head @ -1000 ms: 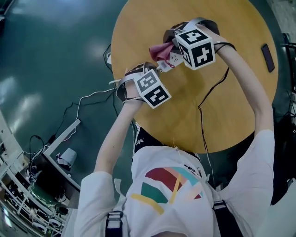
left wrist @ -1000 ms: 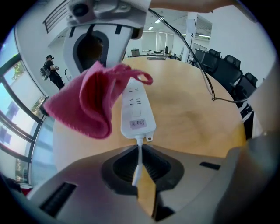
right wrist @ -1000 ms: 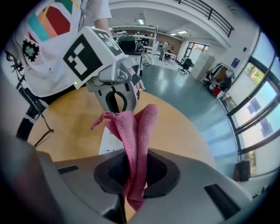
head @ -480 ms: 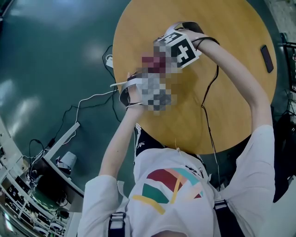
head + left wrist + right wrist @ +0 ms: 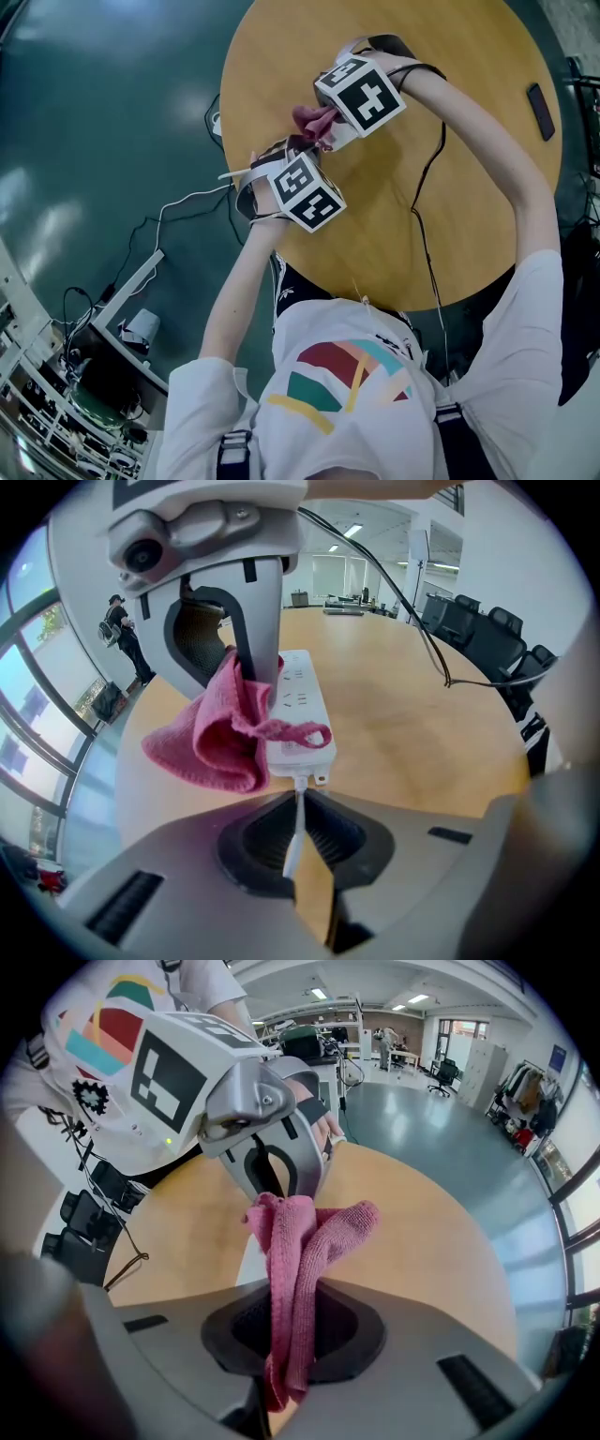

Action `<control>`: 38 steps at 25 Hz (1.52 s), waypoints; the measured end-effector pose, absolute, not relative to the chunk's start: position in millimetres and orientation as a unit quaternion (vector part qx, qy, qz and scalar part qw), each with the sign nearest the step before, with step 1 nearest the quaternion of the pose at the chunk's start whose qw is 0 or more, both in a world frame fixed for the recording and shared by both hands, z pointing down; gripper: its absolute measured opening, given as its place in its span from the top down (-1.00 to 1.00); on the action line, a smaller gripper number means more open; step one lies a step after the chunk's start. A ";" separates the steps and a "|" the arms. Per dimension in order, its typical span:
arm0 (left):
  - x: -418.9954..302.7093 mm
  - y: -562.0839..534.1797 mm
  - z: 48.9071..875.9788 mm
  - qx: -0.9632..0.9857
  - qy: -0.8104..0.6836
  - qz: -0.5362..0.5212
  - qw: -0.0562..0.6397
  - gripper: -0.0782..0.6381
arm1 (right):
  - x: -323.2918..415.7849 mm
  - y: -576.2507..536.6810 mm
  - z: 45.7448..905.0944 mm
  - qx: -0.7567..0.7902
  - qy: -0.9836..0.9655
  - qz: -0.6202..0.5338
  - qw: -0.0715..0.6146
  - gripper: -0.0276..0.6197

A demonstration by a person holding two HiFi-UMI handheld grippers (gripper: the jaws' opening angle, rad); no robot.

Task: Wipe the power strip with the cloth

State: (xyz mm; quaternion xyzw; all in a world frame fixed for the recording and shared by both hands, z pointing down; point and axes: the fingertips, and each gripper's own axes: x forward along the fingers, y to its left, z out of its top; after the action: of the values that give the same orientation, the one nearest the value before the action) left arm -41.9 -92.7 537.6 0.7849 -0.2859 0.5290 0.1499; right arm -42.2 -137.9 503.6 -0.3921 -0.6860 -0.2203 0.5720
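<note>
Wiping the strip (image 5: 305, 703), we pinched its cord (image 5: 298, 810) in left fingers (image 5: 258, 846), cloth (image 5: 295, 1241) in right fingers (image 5: 349, 1330); next, likely a lengthwise stroke.

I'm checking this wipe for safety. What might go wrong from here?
The left tongs pinch only the thin cord, not the power strip body; a firm stroke may swing the strip or strain the cord's joint. The cloth is bunched in the right tongs; its loose loop may snag on the strip's end.
</note>
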 end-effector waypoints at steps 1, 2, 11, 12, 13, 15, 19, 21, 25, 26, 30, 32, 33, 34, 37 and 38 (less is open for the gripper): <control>-41.5 -92.5 537.9 0.785 -0.286 0.529 0.150 0.58 | -37.5 -141.7 504.1 -0.389 -0.685 -0.220 0.576 0.80; -41.6 -92.7 538.4 0.784 -0.287 0.529 0.150 0.58 | -32.4 -146.2 504.7 -0.383 -0.683 -0.221 0.581 0.80; -41.4 -90.3 540.4 0.780 -0.287 0.532 0.164 0.58 | 23.2 -195.4 512.6 -0.308 -0.679 -0.223 0.628 0.79; -41.1 -90.7 540.1 0.779 -0.286 0.533 0.164 0.58 | 26.2 -198.0 511.7 -0.301 -0.687 -0.213 0.626 0.80; -40.9 -91.1 539.8 0.779 -0.285 0.534 0.165 0.58 | 28.7 -199.9 510.8 -0.295 -0.693 -0.207 0.624 0.79; -40.8 -91.4 539.8 0.778 -0.284 0.535 0.164 0.58 | 32.8 -202.7 510.0 -0.289 -0.697 -0.203 0.624 0.79; -41.1 -91.1 539.4 0.778 -0.285 0.536 0.164 0.58 | 37.1 -207.8 510.3 -0.284 -0.695 -0.209 0.627 0.79; -40.9 -91.2 539.2 0.778 -0.285 0.536 0.165 0.58 | 38.7 -209.1 510.3 -0.281 -0.695 -0.207 0.629 0.79; -40.4 -91.4 540.1 0.779 -0.281 0.536 0.165 0.58 | 42.1 -216.4 511.3 -0.254 -0.694 -0.213 0.638 0.79; -40.4 -91.4 540.2 0.779 -0.280 0.536 0.164 0.58 | 42.7 -222.4 510.0 -0.230 -0.704 -0.206 0.640 0.79; -41.2 -90.9 540.9 0.781 -0.278 0.535 0.164 0.58 | 41.2 -255.0 493.6 -0.024 -0.803 -0.006 0.596 0.79; -41.3 -91.3 541.5 0.781 -0.277 0.535 0.164 0.58 | 46.2 -265.6 487.3 0.064 -0.824 0.113 0.552 0.80; -41.1 -91.4 541.8 0.781 -0.277 0.535 0.164 0.58 | 50.8 -268.3 486.1 0.098 -0.826 0.154 0.533 0.79; -40.8 -91.4 542.2 0.781 -0.277 0.535 0.164 0.58 | 56.8 -270.2 486.3 0.126 -0.825 0.181 0.520 0.80; -41.0 -90.8 541.4 0.781 -0.274 0.537 0.161 0.58 | 72.4 -265.2 493.3 0.172 -0.815 0.240 0.498 0.80; -40.5 -90.8 540.1 0.782 -0.273 0.537 0.159 0.58 | 74.5 -260.5 495.3 0.176 -0.814 0.262 0.488 0.79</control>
State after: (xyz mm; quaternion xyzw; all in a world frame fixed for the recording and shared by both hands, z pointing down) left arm -40.5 -90.8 540.1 0.7818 -0.2734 0.5373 0.1590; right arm 74.5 -260.5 495.3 0.1757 -0.8141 0.2620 0.4877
